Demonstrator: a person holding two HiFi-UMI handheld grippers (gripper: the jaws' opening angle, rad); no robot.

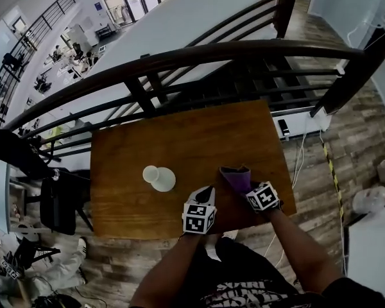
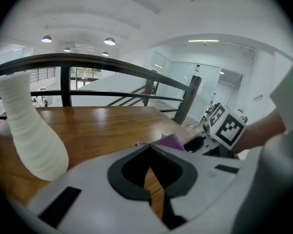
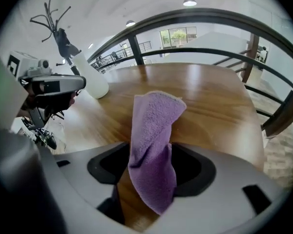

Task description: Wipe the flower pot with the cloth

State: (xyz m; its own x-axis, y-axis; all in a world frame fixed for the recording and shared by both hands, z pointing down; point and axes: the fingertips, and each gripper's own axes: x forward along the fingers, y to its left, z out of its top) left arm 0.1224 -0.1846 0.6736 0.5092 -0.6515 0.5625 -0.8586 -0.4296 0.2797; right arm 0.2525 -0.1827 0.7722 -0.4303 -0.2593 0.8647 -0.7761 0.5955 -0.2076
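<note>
A white ribbed flower pot [image 1: 159, 178] stands on the wooden table [image 1: 179, 140], left of centre; it also shows in the left gripper view [image 2: 31, 130] and the right gripper view [image 3: 94, 82]. My left gripper [image 1: 206, 192] is just right of the pot near the front edge, its jaws [image 2: 149, 155] together with nothing between them. A purple cloth [image 1: 236, 177] rises in a peak from my right gripper [image 1: 246, 186]. In the right gripper view the cloth [image 3: 154, 140] hangs loosely through the jaws [image 3: 151, 152], which stand apart with wood showing beside it.
A dark curved railing [image 1: 199, 59] runs close behind the table's far edge. A dark chair [image 1: 58, 204] stands at the table's left side. A white power unit and cables [image 1: 283, 128] lie on the floor off the right edge.
</note>
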